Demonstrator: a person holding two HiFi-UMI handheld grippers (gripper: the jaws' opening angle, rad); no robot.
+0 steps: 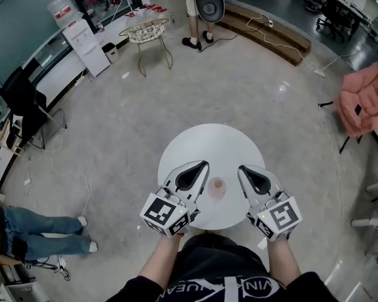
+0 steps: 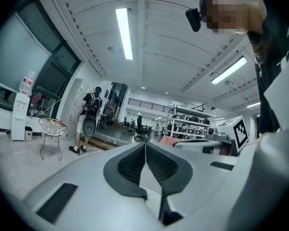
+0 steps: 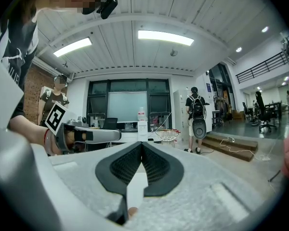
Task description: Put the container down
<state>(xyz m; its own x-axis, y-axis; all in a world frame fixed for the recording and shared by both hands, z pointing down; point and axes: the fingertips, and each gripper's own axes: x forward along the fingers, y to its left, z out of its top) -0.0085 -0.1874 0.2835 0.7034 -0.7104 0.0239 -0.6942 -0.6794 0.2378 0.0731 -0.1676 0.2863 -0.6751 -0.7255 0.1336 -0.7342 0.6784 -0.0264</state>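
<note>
A small pinkish container [image 1: 217, 186] stands upright on the round white table [image 1: 211, 145], near its front edge. My left gripper [image 1: 203, 165] rests just left of it and my right gripper [image 1: 242, 169] just right of it; neither touches it. In the left gripper view the dark ribbed pads of my left gripper [image 2: 145, 150] meet with nothing between them. The right gripper [image 3: 141, 150] shows the same in its own view, pads closed together and empty. Both grippers point level over the table, each visible from the other's camera.
Beyond the table a wire basket on legs [image 1: 147, 31] and a white water dispenser [image 1: 85, 43] stand at the back left. A person [image 1: 201, 5] stands by the wooden steps [image 1: 264, 30]. A pink cloth [image 1: 364, 99] hangs at right; someone's jeans-clad legs [image 1: 38, 231] lie at left.
</note>
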